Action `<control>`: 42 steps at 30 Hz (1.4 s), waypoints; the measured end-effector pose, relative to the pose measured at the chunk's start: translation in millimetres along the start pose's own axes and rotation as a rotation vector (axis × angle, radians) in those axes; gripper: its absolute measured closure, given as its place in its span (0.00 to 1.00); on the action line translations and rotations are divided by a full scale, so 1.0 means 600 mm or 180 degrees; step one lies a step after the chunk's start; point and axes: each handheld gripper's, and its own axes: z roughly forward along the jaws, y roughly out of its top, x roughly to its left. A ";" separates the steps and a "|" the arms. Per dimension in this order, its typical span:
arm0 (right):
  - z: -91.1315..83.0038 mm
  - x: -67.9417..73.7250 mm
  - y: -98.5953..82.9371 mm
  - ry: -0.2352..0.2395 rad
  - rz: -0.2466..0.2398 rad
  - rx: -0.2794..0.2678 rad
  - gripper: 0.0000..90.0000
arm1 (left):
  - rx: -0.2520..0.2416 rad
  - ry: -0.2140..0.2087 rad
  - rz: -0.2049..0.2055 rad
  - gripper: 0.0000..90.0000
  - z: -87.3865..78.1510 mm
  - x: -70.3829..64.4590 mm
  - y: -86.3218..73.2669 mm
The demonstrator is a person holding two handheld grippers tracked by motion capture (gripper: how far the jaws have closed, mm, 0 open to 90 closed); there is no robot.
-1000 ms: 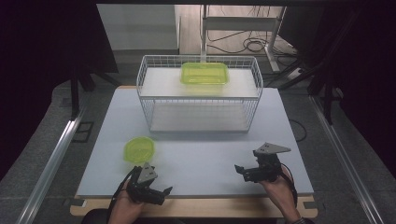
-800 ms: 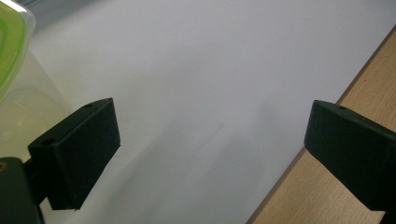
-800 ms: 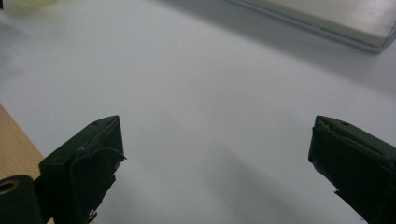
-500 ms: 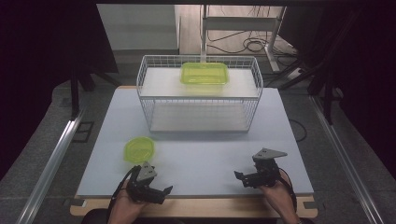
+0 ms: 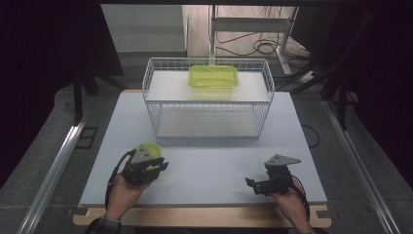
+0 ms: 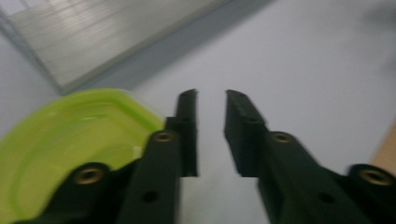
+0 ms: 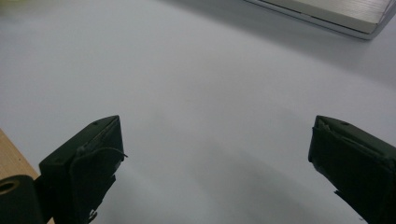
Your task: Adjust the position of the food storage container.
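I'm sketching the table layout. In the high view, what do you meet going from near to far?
The right gripper → left gripper → wire basket → green container on top of it.

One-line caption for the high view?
Left gripper at a green lid; right gripper open over the table.

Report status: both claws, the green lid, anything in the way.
Left claw over green lid, jaws slightly apart, nothing held. Right claw wide open above table. Lid flat on table. Basket farther back, not in the way.

The right tool (image 7: 215, 154) hangs wide apart above the pale table (image 7: 210, 79).
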 end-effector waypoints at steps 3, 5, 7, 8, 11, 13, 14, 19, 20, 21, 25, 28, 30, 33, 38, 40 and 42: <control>0.000 -0.002 -0.001 -0.0009 -0.0004 -0.0006 0.04 | 0.0019 0.0076 -0.0100 1.00 0.002 0.029 0.005; 0.001 -0.003 -0.001 -0.0009 0.0021 -0.0006 0.04 | 0.0005 0.0112 -0.0130 1.00 -0.001 0.042 0.007; 0.001 -0.004 -0.002 -0.0002 0.0024 0.0002 0.04 | -0.0034 0.0193 -0.0163 1.00 -0.008 0.055 0.007; 0.001 -0.004 -0.002 0.0000 0.0018 -0.0001 0.04 | -0.0054 0.0240 -0.0193 1.00 -0.011 0.063 0.006; 0.002 -0.004 -0.003 0.0028 0.0009 0.0002 0.04 | -0.0084 0.0444 -0.0299 1.00 -0.022 0.090 0.000; 0.003 -0.004 -0.003 0.0030 0.0009 0.0003 0.04 | -0.0088 0.0536 -0.0361 1.00 -0.026 0.106 -0.005; 0.003 -0.004 -0.003 0.0026 0.0008 0.0013 0.04 | -0.0093 0.0589 -0.0398 1.00 -0.029 0.115 -0.009; 0.004 -0.004 -0.004 0.0030 0.0011 0.0021 0.04 | -0.0111 0.0765 -0.0587 1.00 -0.035 0.151 -0.028; 0.004 -0.004 -0.004 0.0035 0.0014 0.0035 0.04 | -0.0103 0.0801 -0.0622 1.00 -0.033 0.157 -0.033; 0.005 -0.004 -0.005 0.0037 0.0014 0.0038 0.04 | -0.0091 0.0817 -0.0641 1.00 -0.031 0.160 -0.037; 0.007 -0.003 -0.005 0.0039 -0.0002 0.0054 0.04 | 0.0031 0.0870 -0.0688 1.00 -0.016 0.168 -0.054; 0.008 -0.002 -0.005 0.0044 -0.0011 0.0066 0.04 | 0.0094 0.0859 -0.0696 1.00 -0.009 0.168 -0.060; 0.009 -0.001 -0.006 0.0046 -0.0004 0.0081 0.04 | 0.0114 0.0852 -0.0687 1.00 -0.007 0.163 -0.062; 0.010 -0.001 -0.006 0.0056 -0.0009 0.0093 0.04 | 0.0117 0.0853 -0.0673 1.00 -0.006 0.155 -0.064; 0.011 0.000 -0.006 0.0065 -0.0011 0.0112 0.04 | 0.0104 0.0852 -0.0653 1.00 -0.006 0.143 -0.064; 0.011 0.001 -0.006 0.0064 -0.0015 0.0113 0.04 | 0.0096 0.0839 -0.0650 1.00 -0.006 0.139 -0.062; 0.011 0.001 -0.006 0.0067 -0.0023 0.0114 0.04 | 0.0074 0.0777 -0.0671 1.00 -0.006 0.135 -0.061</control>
